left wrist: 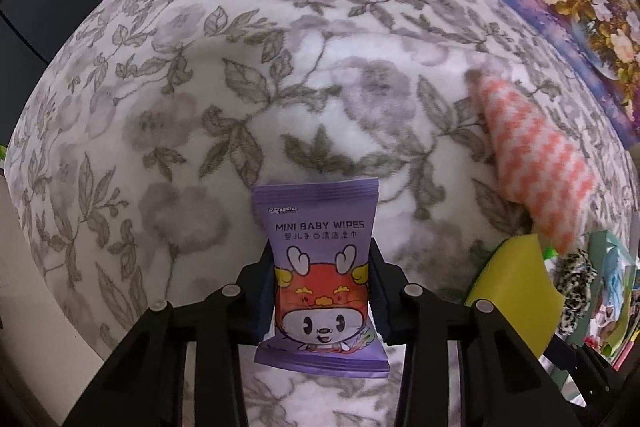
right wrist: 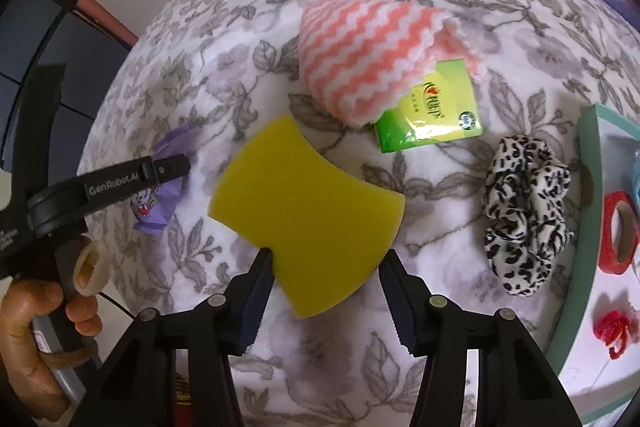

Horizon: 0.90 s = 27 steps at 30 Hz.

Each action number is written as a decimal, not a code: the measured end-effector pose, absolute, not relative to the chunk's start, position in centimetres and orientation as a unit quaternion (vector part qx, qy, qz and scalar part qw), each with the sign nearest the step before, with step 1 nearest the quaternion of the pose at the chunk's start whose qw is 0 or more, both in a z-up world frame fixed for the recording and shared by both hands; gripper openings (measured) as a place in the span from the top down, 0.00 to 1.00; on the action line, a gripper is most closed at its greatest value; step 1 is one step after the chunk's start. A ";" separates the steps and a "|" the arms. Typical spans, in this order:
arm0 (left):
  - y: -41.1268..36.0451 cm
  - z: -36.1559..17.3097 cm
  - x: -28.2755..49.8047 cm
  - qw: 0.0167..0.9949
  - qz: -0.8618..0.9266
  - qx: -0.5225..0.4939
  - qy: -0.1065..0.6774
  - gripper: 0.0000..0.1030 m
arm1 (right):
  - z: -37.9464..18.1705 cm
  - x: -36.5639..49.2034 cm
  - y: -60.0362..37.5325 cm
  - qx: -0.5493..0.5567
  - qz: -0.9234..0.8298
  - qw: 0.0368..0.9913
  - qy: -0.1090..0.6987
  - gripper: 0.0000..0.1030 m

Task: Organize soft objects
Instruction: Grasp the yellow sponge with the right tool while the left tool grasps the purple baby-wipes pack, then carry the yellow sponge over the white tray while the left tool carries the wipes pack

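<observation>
1. Wipes pack (left wrist: 322,279), purple, sits clamped between the pads of the left gripper (left wrist: 320,291), above the floral blanket (left wrist: 168,115).
2. Yellow sponge (right wrist: 306,215) is pinched at its narrow waist by the right gripper (right wrist: 326,291).
3. Further right lies a leopard scrunchie (right wrist: 524,211), beside a teal tray (right wrist: 586,187).
4. Farther off, a pink zigzag cloth (right wrist: 360,55) overlaps a green tissue pack (right wrist: 432,111).

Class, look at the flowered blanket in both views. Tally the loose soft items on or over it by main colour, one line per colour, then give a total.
Purple: 1, wipes pack
Yellow: 1, sponge
Pink and white: 1, cloth
Green: 1, tissue pack
Black and white: 1, scrunchie
Total: 5
</observation>
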State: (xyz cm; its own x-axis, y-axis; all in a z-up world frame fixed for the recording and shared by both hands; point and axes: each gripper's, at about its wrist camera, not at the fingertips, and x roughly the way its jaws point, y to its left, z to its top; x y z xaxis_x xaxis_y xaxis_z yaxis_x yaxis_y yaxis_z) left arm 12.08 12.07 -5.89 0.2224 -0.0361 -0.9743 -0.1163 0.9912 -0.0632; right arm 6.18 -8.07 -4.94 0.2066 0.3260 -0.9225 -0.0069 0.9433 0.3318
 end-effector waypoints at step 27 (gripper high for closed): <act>-8.1 8.1 9.4 0.839 -0.111 0.007 0.533 0.60 | 5.0 1.5 -26.7 0.227 -0.093 0.824 0.511 0.45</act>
